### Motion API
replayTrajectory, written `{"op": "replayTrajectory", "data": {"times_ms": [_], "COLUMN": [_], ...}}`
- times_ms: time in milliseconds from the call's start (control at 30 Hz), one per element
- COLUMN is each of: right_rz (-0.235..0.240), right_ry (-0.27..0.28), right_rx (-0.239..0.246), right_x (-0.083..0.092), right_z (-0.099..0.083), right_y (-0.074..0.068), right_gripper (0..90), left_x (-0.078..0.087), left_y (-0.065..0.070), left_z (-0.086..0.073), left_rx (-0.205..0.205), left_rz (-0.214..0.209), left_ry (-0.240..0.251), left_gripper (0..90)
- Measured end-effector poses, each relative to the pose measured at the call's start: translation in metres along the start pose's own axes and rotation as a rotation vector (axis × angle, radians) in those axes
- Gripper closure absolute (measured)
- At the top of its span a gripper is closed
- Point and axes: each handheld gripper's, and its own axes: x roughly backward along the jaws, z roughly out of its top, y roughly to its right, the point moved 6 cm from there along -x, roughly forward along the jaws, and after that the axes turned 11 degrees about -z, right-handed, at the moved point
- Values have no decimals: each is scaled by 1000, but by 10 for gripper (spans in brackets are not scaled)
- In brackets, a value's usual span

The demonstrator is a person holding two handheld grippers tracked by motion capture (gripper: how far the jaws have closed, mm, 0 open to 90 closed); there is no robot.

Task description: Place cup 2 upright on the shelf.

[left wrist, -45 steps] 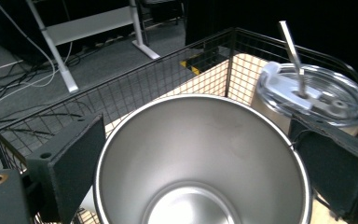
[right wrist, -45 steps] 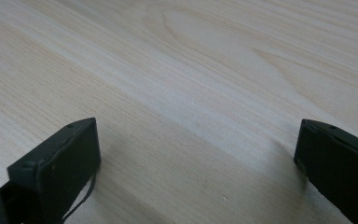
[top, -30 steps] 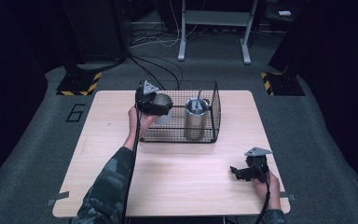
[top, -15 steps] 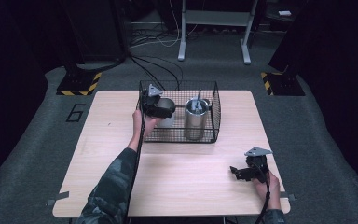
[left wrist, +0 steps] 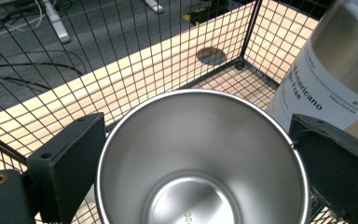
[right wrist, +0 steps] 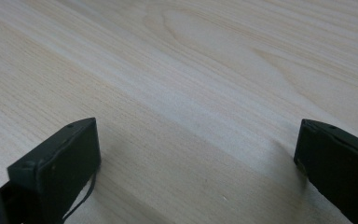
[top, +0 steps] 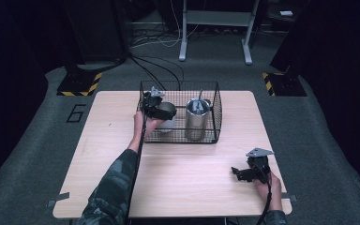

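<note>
Cup carried further into the wire basket, left gripper clenched on it.

Over the last second the left gripper (top: 158,108) moved from above the basket's (top: 178,138) left wall down inside it; the steel cup (left wrist: 200,158) sat upright between its two jaws, both pressed to the rim, at the basket's left end, just beside the tall metal canister (top: 197,121) standing right of middle. Whether the cup touched the basket floor couldn't be told. Placement looked nearly done, release likely next. The right gripper (top: 246,171) hadn't moved: jaws spread wide, holding nothing, resting near the table's (top: 192,187) front-right corner.
</note>
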Motion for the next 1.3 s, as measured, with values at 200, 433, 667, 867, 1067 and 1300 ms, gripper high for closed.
{"op": "replayTrajectory", "data": {"times_ms": [200,433,667,867,1067,1300], "right_rz": [0,0,0,0,0,0], "right_ry": [0,0,0,0,0,0], "right_rx": [0,0,1,0,0,0], "right_x": [0,0,0,0,0,0], "right_z": [0,0,0,0,0,0], "right_y": [0,0,0,0,0,0], "right_gripper": [0,0,0,0,0,0], "left_x": [-4,-6,-8,-10,-11,-12], "left_y": [-3,-3,-1,-1,-2,0], "left_z": [-5,-6,-6,-8,-10,-11], "left_rx": [16,14,8,12,8,-4], "left_rz": [-4,-2,-5,-11,-6,-6], "left_ry": [-27,-41,-56,-69,-88,-128], "left_gripper": [65,64,64,63,63,62]}}
